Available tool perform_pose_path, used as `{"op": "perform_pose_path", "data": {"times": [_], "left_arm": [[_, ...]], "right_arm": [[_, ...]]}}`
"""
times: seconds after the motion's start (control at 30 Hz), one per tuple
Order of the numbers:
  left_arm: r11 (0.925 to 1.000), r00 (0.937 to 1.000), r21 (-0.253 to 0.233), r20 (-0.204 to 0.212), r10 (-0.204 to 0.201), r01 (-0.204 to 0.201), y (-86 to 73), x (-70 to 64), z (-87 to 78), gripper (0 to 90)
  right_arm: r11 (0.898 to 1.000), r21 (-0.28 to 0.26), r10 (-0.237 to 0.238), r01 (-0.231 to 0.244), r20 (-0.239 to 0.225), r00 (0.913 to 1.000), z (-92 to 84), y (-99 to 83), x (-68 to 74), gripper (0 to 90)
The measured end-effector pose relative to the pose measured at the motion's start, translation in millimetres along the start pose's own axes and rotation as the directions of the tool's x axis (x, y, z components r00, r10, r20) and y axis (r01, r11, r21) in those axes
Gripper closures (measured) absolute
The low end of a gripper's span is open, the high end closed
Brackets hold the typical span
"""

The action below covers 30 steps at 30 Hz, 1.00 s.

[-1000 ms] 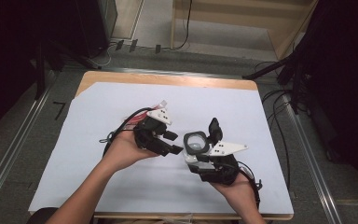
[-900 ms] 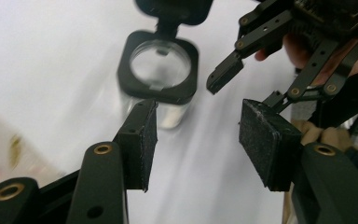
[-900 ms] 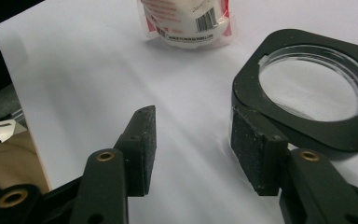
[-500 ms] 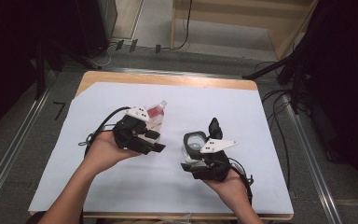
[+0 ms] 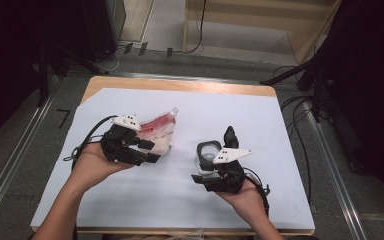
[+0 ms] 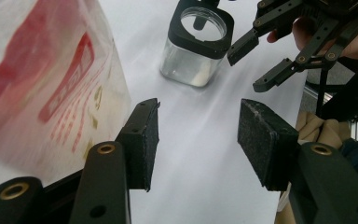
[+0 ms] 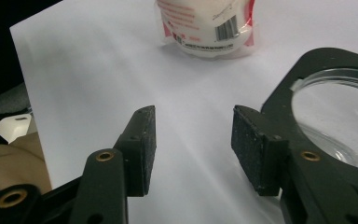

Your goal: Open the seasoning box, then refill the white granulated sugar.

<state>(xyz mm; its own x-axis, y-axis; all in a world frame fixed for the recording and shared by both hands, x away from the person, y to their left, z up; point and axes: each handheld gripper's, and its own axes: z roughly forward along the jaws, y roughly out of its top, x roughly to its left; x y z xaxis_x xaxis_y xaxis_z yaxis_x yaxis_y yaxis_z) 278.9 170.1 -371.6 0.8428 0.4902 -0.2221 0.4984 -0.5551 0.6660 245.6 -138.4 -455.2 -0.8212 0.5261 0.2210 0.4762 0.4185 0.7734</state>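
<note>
A red and white plastic bag [image 5: 158, 131] lies on the white sheet, left of centre. My left gripper [image 5: 150, 151] is held just beside it on the near-left, open and empty. In the left gripper view the bag [image 6: 42, 79] is outside the left jaw of my gripper [image 6: 198, 135]. A clear jar with a black square collar [image 5: 208, 152] stands right of centre. My right gripper [image 5: 201, 172] is open just in front of it. In the right gripper view the jar [image 7: 335, 112] sits beside the right jaw of that gripper [image 7: 196, 140], and the bag [image 7: 205, 25] lies farther off.
A white sheet [image 5: 230, 110] covers most of the wooden table [image 5: 180, 84]. Cables trail from both grippers. Metal rails run along both sides of the table, with dark equipment and floor cables beyond the far and right edges.
My left gripper has drawn back to the left, off the bag, which now shows more fully. The right gripper and the jar have hardly moved.
</note>
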Motion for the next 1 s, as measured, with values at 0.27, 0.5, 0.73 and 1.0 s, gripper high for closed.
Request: {"op": "perform_pose_path", "data": {"times": [0.27,0.5,0.73,1.0], "left_arm": [[0.999,0.9986,-0.012,-0.031,-0.043,0.042,-14.7,6.6,-18.5,48.5],[0.9975,0.9963,-0.017,-0.05,-0.069,0.069,-22.3,12.1,-26.4,49.7],[0.9946,0.9897,-0.022,-0.099,-0.103,0.101,-30.8,18.4,-37.8,49.8],[0.993,0.9862,-0.011,-0.116,-0.118,0.118,-28.2,25.9,-25.3,52.6]], "right_arm": [[1.0,0.017,-0.019,0.02,-0.019,0.9996,6.8,1.2,5.4,50.2],[1.0,0.005,-0.019,0.02,-0.029,0.9994,6.3,4.0,4.8,50.4],[0.999,0.014,-0.032,0.033,-0.039,0.9987,9.4,5.5,6.0,50.5],[0.999,0.006,-0.041,0.041,-0.068,0.9968,11.0,7.4,11.2,49.7]]}}
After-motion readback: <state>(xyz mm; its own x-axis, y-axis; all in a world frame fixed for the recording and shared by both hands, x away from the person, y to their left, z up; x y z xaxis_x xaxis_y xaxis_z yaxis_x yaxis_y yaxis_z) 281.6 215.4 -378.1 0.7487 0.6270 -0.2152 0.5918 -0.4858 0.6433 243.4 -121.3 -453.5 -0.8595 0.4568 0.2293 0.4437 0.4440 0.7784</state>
